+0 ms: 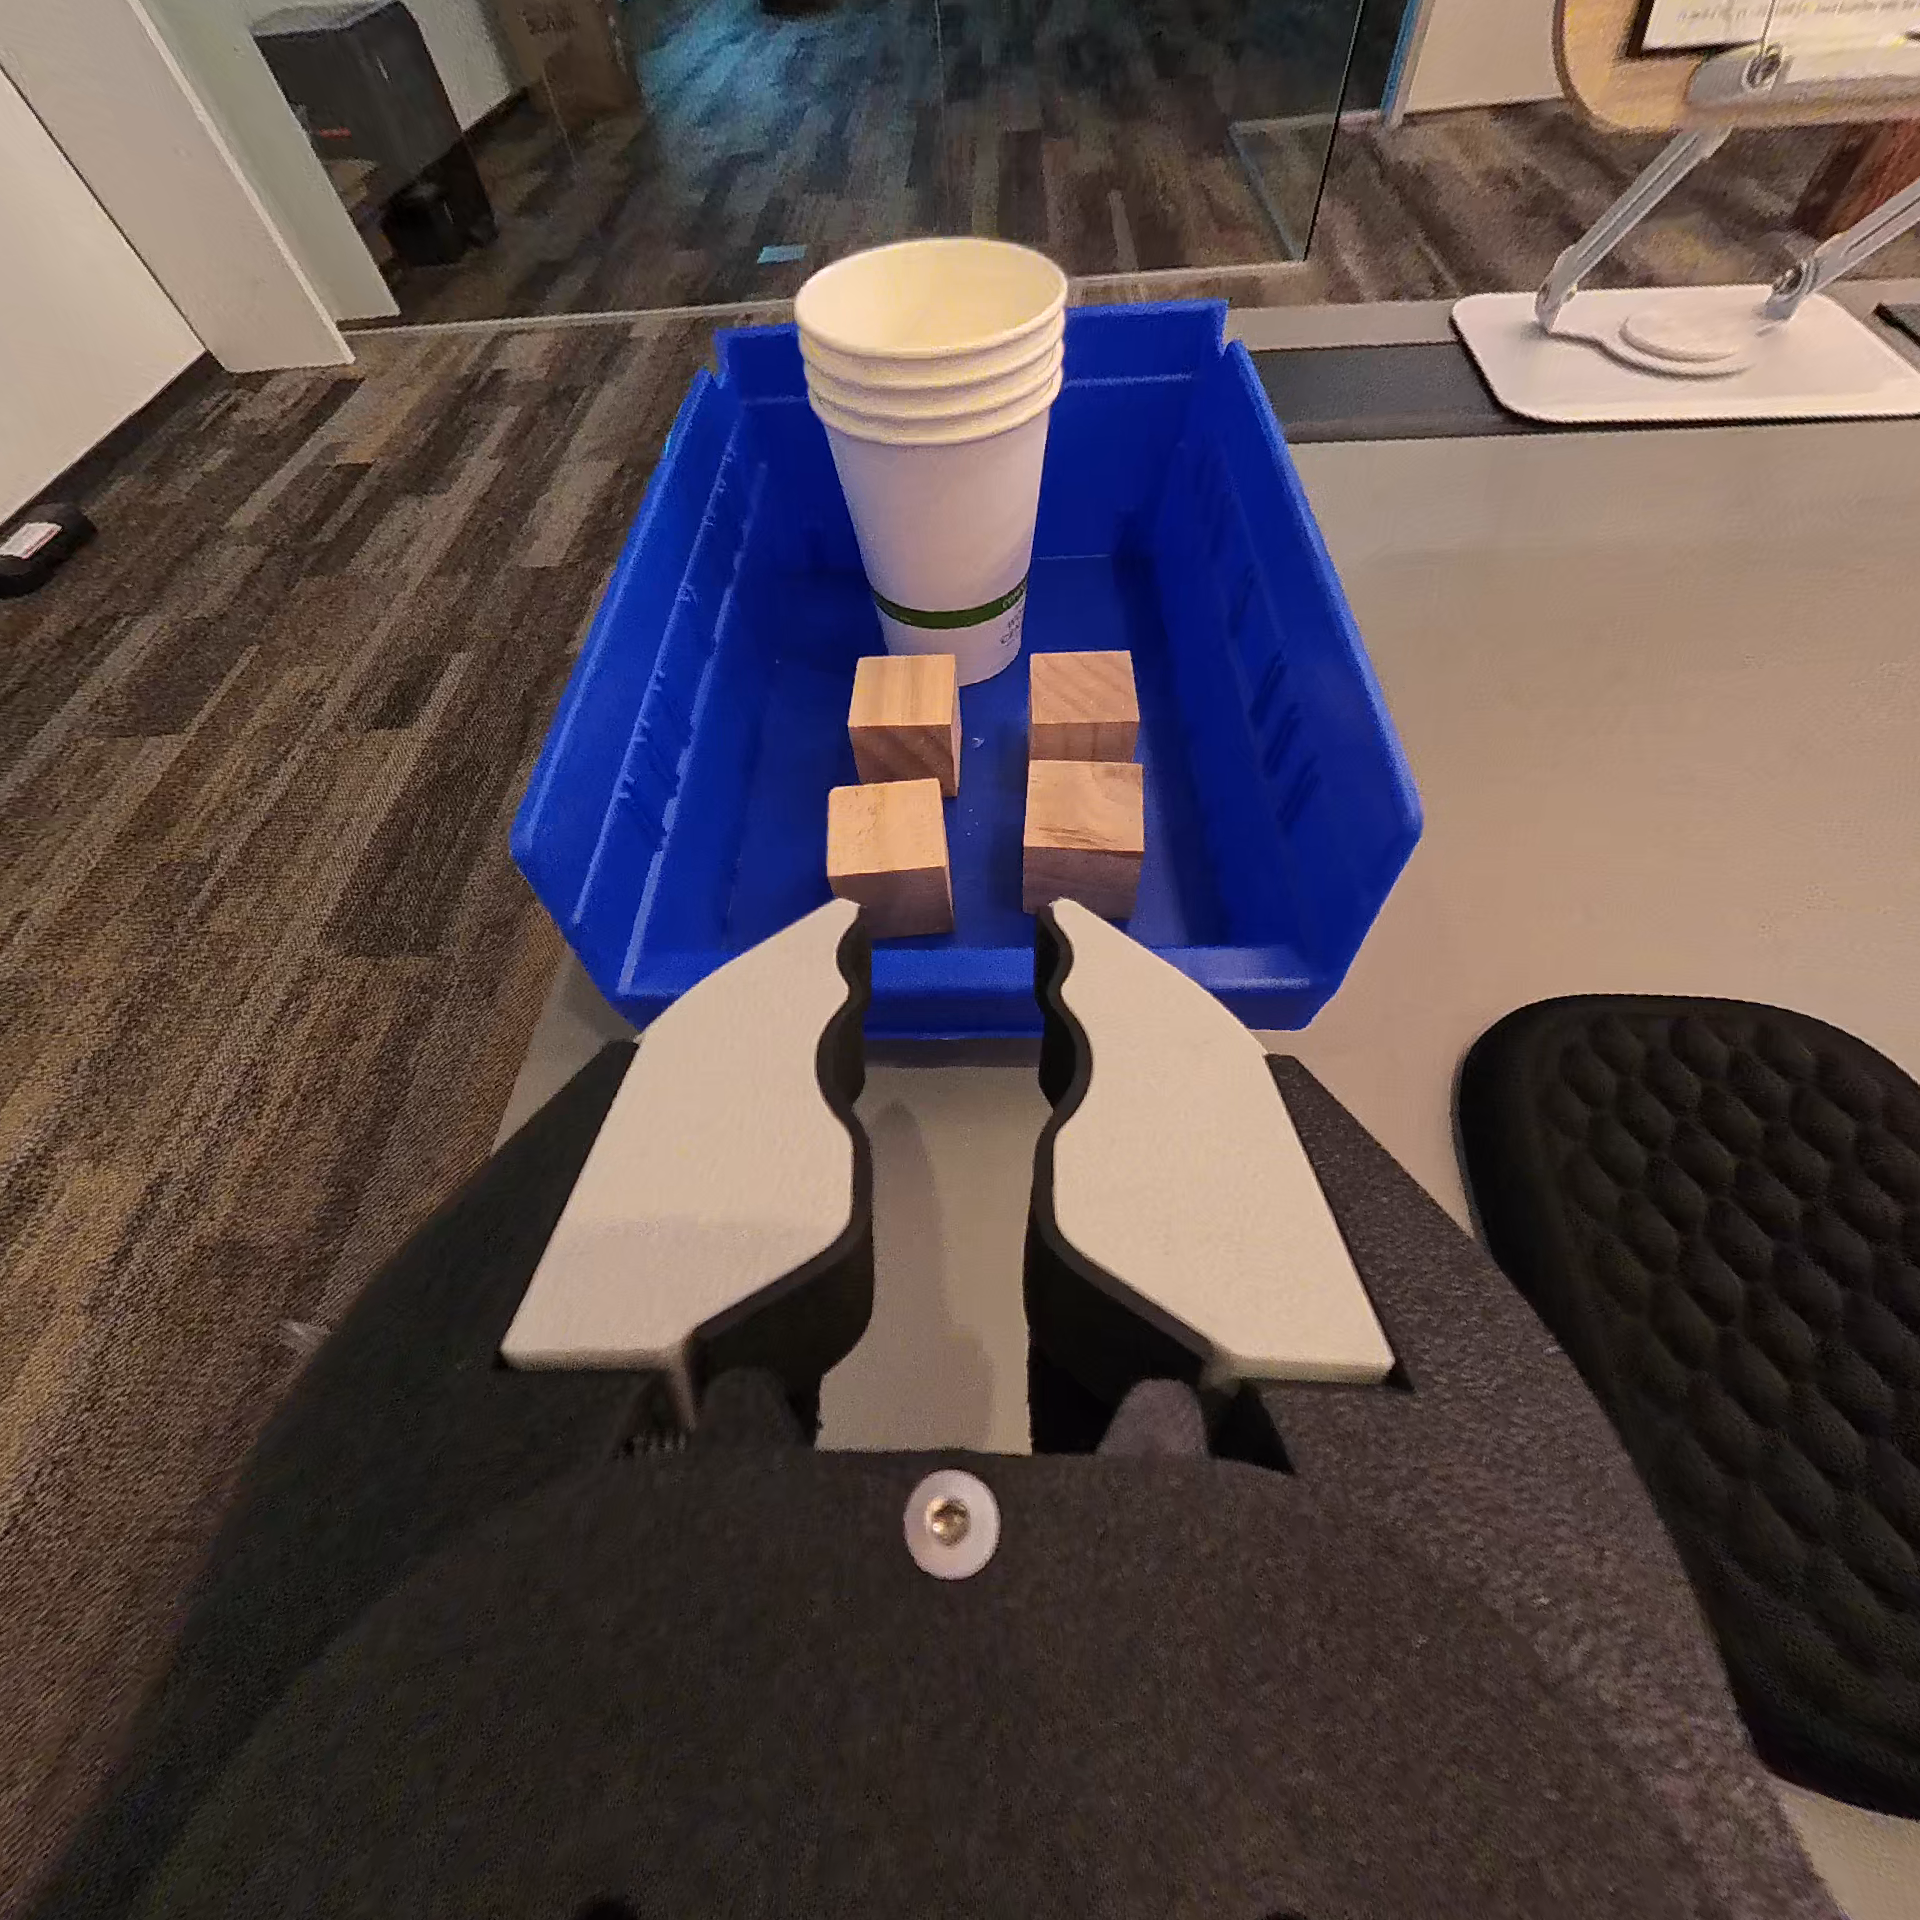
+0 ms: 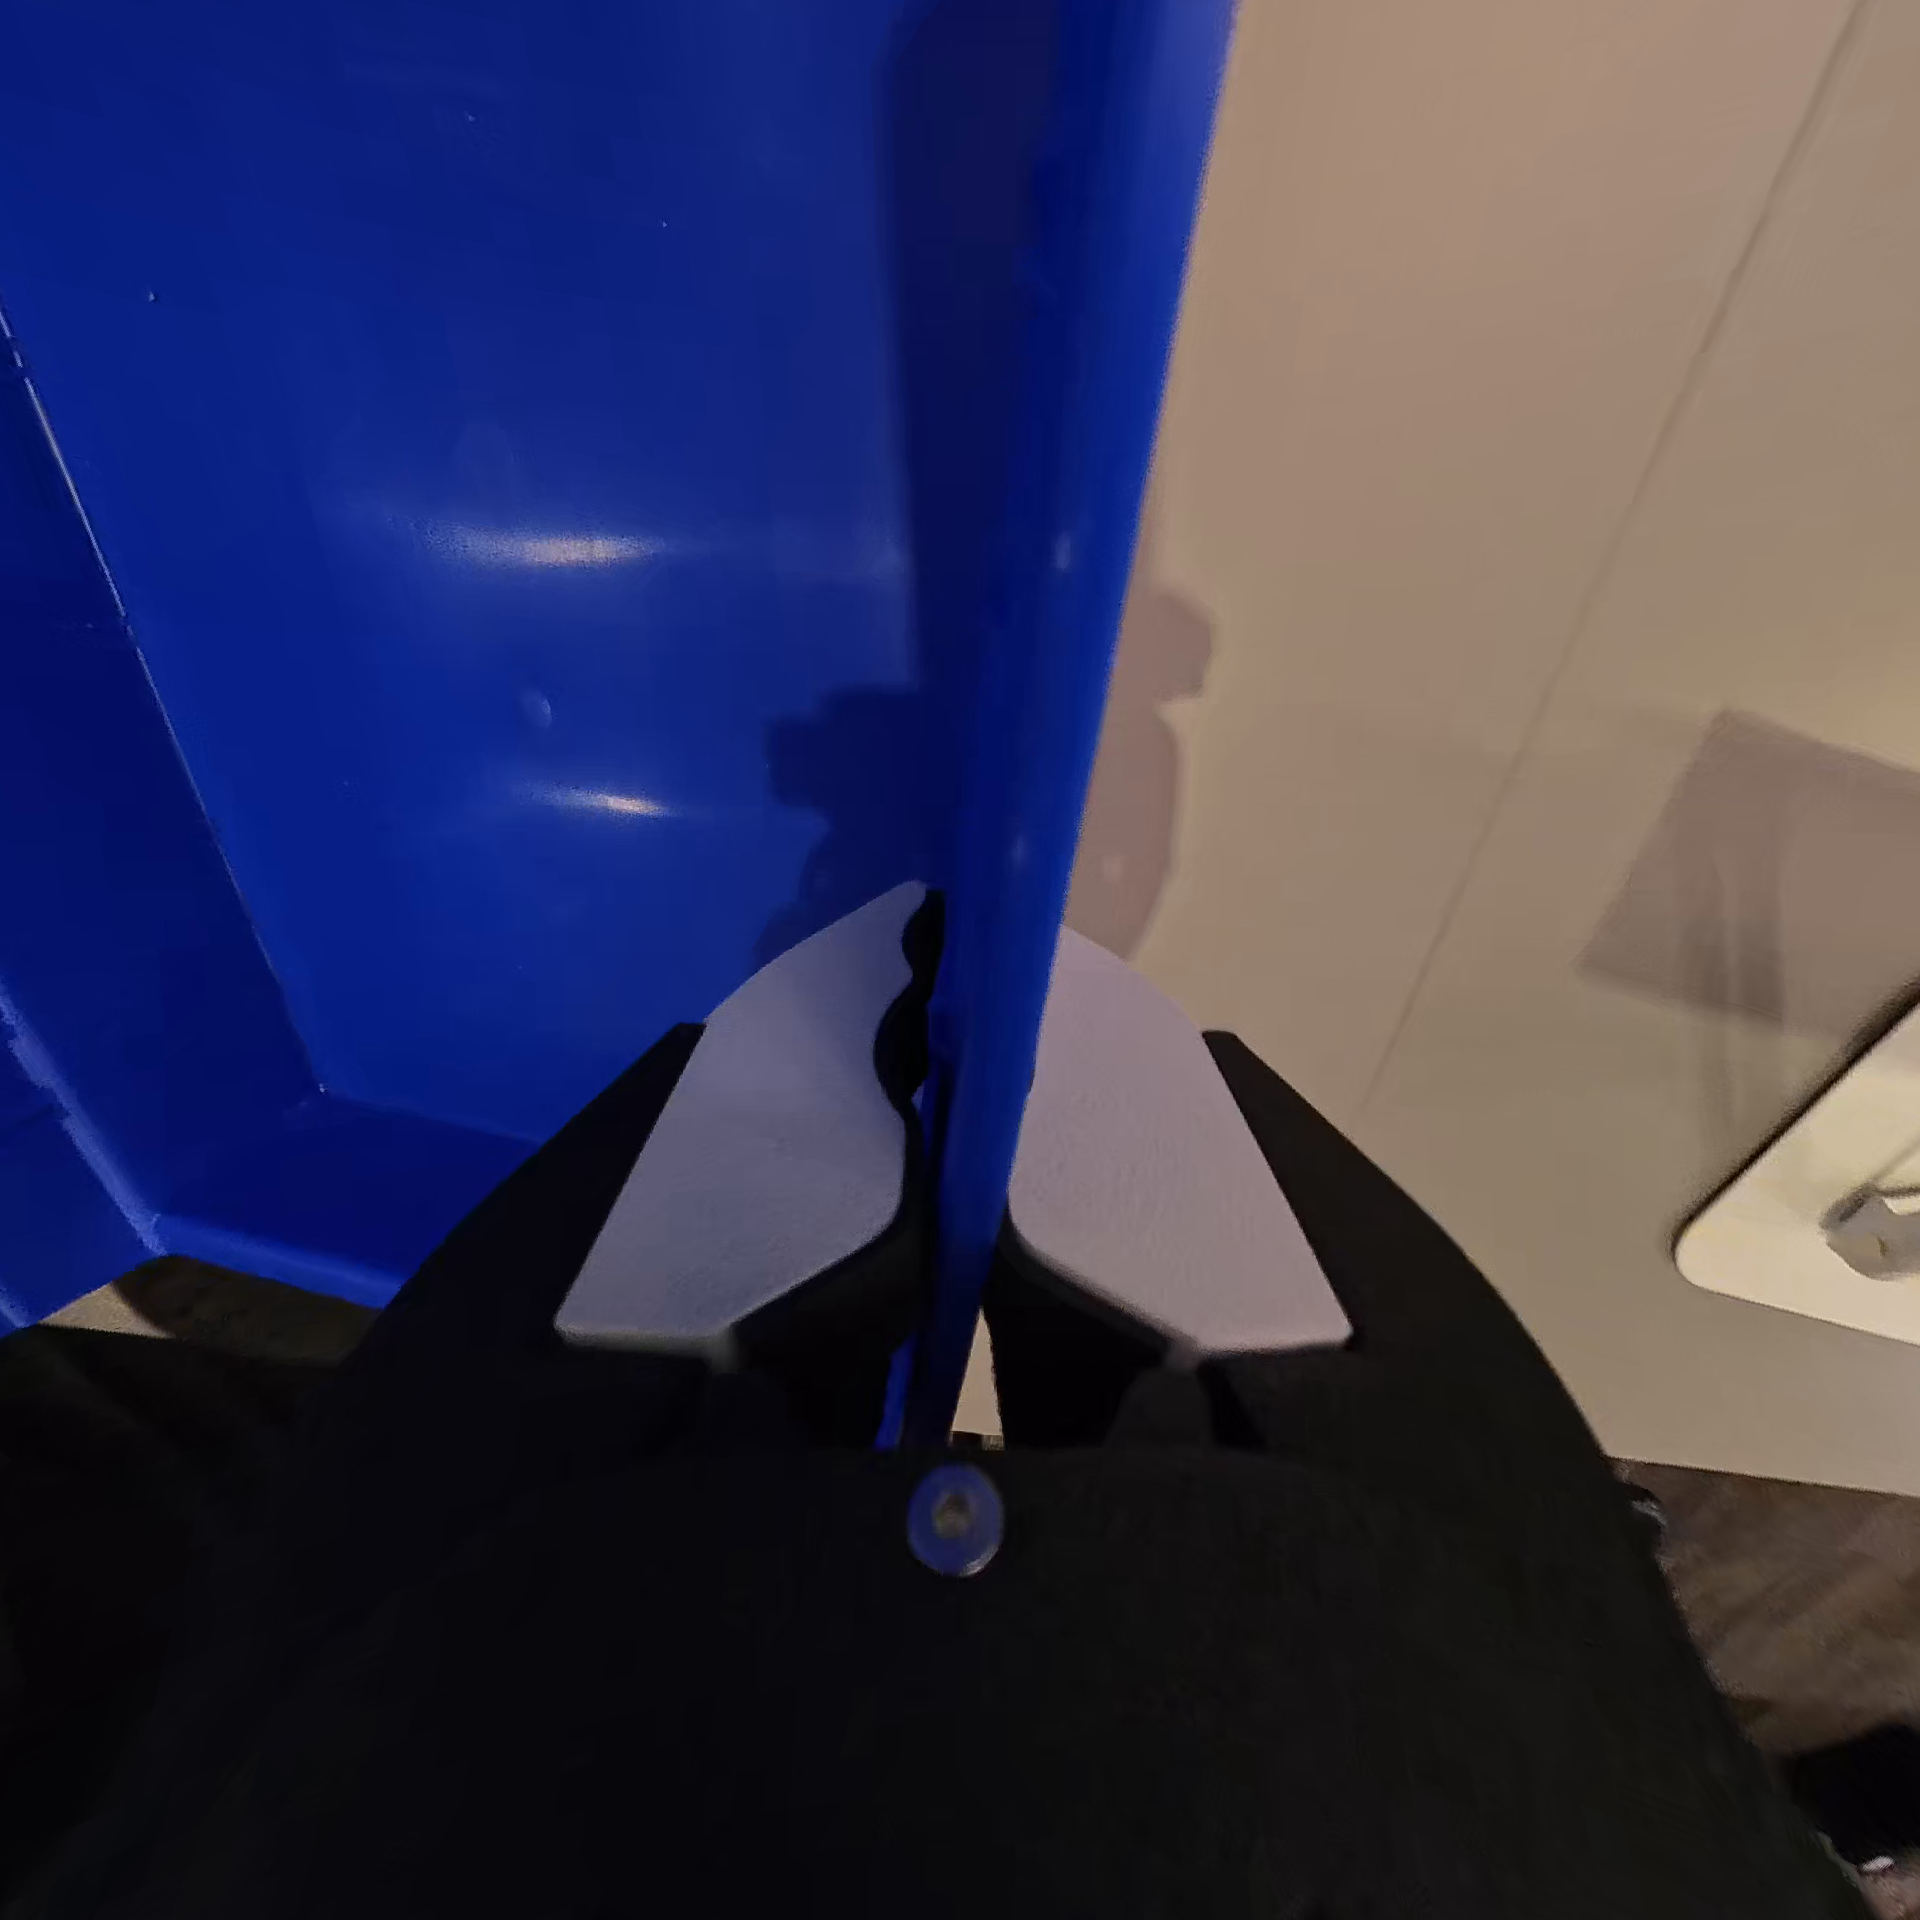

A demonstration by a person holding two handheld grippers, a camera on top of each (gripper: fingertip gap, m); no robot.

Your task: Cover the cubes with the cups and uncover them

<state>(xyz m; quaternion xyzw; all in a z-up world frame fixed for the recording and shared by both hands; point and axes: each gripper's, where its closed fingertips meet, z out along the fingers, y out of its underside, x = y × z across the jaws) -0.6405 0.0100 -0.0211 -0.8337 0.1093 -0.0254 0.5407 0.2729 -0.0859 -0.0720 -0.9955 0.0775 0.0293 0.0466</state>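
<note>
Task not yet begun: four bare wooden cubes (image 1: pixel 987 790) lie in the blue bin (image 1: pixel 1299 665), the nested cups (image 1: pixel 940 447) upright at 12 o'clock of them; left tool (image 1: pixel 948 914) spread and empty, right tool (image 2: pixel 982 914) pinching a bin wall.

Grey table (image 1: pixel 1558 675) bears blue bin (image 1: pixel 1299 727), black pad (image 1: pixel 1714 1299).
</note>
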